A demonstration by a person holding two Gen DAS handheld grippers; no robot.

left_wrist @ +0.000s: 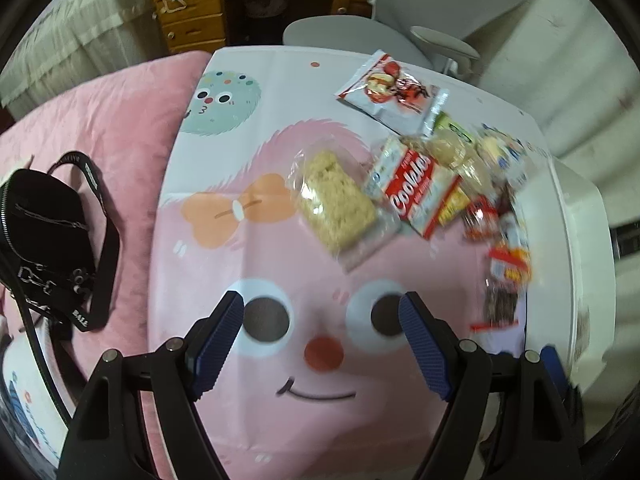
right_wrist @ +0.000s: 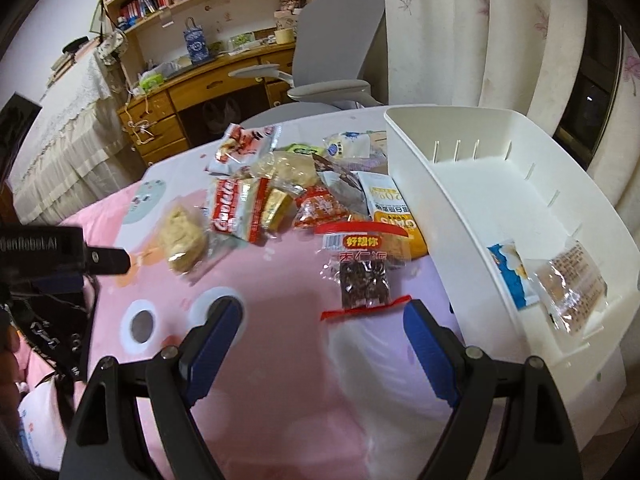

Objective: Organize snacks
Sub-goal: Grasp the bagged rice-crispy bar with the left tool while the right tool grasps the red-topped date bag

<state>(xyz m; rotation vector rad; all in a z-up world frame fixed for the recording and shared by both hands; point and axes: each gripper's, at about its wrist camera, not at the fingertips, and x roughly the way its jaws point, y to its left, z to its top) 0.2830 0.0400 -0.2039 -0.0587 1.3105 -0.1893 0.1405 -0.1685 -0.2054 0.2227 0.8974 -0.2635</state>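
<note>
**Snack packets heaped beside a white plastic bin on a cartoon-print cloth**

The white bin point(right_wrist: 460, 200), a smooth rigid tub with slotted inner walls, serves as landmark. Inside it, at its near end, lie two flat packets: a blue-and-white sachet point(right_wrist: 510, 276) and a clear crinkled wrapper point(right_wrist: 572, 288) with a tan contents. Just left of the bin, on the glossy pink cloth point(left_wrist: 280, 420), lies the loose snack pile point(right_wrist: 312, 196). Nearest the bin's left wall is a clear pouch of dark dried fruit point(right_wrist: 366, 276) with red seals; further left a red-and-white foil cookie pack point(left_wrist: 416, 196), then a rough, blocky puffed-rice bar point(left_wrist: 336, 196) in clear film, the item furthest from the bin. Beyond the pile lies a red-and-white pouch point(left_wrist: 390, 86).

The left gripper point(left_wrist: 322, 312) hangs over the cloth's printed face, left of the bin, ribbed blue pads spread apart with nothing between them. The right gripper point(right_wrist: 324, 320) hangs just left of the bin's near wall, its jaws likewise spread and empty, the dried-fruit pouch just ahead of its tips.
</note>
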